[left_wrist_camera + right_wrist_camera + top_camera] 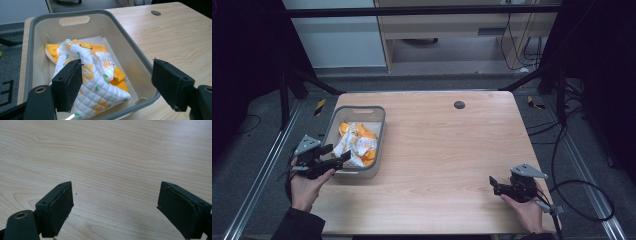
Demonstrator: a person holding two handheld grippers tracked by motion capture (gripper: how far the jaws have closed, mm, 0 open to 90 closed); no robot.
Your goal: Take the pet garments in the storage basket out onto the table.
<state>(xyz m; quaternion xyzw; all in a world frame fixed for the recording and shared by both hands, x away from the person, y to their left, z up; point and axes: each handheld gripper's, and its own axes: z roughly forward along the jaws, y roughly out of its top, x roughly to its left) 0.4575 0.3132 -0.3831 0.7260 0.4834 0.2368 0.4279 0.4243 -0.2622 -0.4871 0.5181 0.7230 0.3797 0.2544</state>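
A grey plastic bin (382,131) (130,47) stands at the table's left side. Inside it lies a crumpled quilted cloth (355,145) (96,82), white with orange flowers and green leaves, over an orange lining. My left gripper (331,156) (117,83) hovers at the bin's near end, open, its jaws wide apart above the rim and the cloth, holding nothing. My right gripper (493,183) (116,207) is low over bare wood near the table's front right, open and empty.
The light wooden table (447,145) has a small dark round hole (459,104) (156,12) near its far edge. Black frame bars and cables stand around the table, with a cabinet beyond the far side.
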